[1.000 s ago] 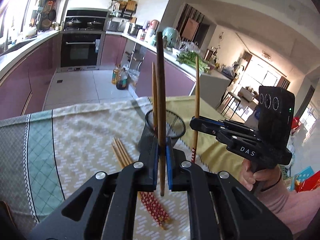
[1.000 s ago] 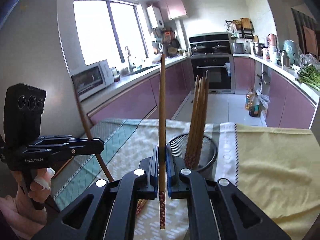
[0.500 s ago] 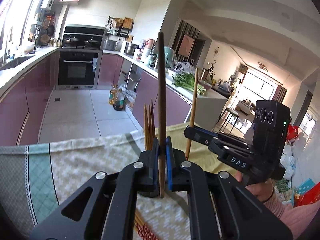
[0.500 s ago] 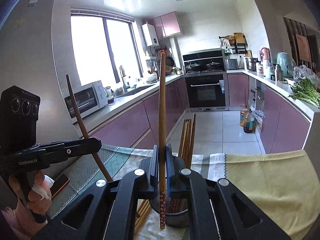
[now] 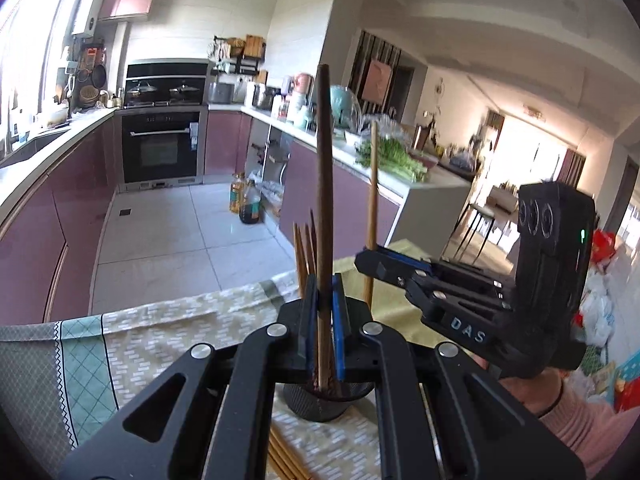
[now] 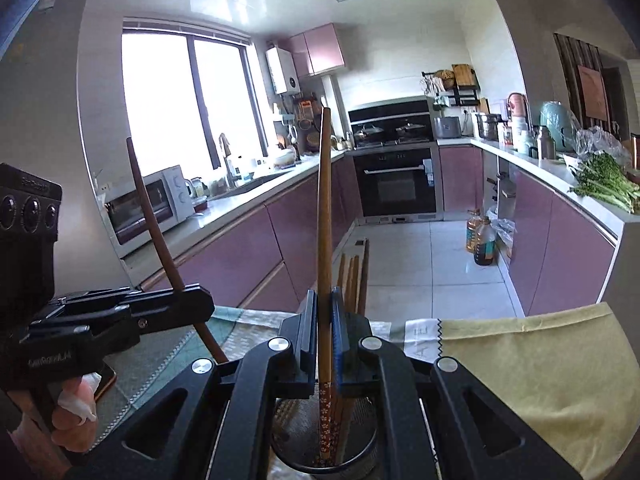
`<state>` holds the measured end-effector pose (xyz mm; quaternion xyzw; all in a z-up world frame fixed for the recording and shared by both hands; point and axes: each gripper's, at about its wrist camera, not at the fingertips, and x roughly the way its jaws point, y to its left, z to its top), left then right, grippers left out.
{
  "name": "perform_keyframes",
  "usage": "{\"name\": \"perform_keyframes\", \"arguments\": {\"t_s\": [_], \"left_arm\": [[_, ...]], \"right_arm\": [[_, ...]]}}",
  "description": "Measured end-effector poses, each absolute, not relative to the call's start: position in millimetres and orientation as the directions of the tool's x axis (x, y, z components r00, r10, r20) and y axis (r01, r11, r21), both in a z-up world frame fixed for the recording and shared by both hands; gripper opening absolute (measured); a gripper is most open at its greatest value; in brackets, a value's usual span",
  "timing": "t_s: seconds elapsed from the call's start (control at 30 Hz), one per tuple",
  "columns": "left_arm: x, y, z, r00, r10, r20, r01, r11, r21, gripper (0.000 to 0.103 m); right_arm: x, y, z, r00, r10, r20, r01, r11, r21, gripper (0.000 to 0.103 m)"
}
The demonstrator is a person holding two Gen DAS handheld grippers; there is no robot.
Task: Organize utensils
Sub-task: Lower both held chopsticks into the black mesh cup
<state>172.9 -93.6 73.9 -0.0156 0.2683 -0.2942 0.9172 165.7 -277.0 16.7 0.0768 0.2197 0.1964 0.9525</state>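
Note:
My left gripper (image 5: pixel 325 320) is shut on a dark brown chopstick (image 5: pixel 322 184) held upright, its lower end just over the black mesh holder (image 5: pixel 316 404). Several chopsticks (image 5: pixel 304 256) stand in that holder. My right gripper (image 6: pixel 324 320) is shut on a lighter chopstick (image 6: pixel 325 216) with a red flowered end that hangs in the mouth of the holder (image 6: pixel 360 454), beside the standing chopsticks (image 6: pixel 354 280). Each view shows the other gripper: the right gripper (image 5: pixel 362 262) with its stick (image 5: pixel 373 208), the left gripper (image 6: pixel 206 304) with its dark stick (image 6: pixel 154 216).
Loose chopsticks (image 5: pixel 286 460) lie on the patterned cloth (image 5: pixel 160 340) in front of the holder. A yellow cloth (image 6: pixel 540 380) covers the table's right side. A phone (image 6: pixel 106 380) lies by the left hand. Kitchen counters and floor are beyond the table edge.
Both grippers rose and came in over the holder with their chopsticks. The holder, earlier ahead of the fingers, now sits right under them, and the loose chopsticks slid toward the bottom edge.

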Motion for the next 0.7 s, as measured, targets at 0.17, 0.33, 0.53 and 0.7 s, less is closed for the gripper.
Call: {"name": "perform_keyframes", "arguments": {"t_s": [0.17, 0.33, 0.53, 0.7], "left_arm": [[176.8, -104.5, 51.1, 0.641, -0.535, -0.550, 0.549, 0.820, -0.158, 0.007], [180.6, -110.1, 33.4, 0.604, -0.523, -0.601, 0.564, 0.814, -0.142, 0.007], [190.6, -116.2, 19.6, 0.574, -0.506, -0.644, 0.557, 0.817, -0.146, 0.007], [200.6, -121.8, 11.7, 0.565, -0.493, -0.662, 0.548, 0.824, -0.145, 0.008]], "right_arm": [[173.3, -273.6, 1.7, 0.801, 0.392, -0.453, -0.322, 0.919, 0.225, 0.006], [175.3, -273.4, -10.4, 0.764, 0.385, -0.517, -0.316, 0.923, 0.220, 0.006], [183.8, -271.3, -25.9, 0.714, 0.386, -0.584, -0.311, 0.923, 0.229, 0.006], [191.3, -271.0, -34.0, 0.696, 0.382, -0.608, -0.303, 0.924, 0.234, 0.007]]}}
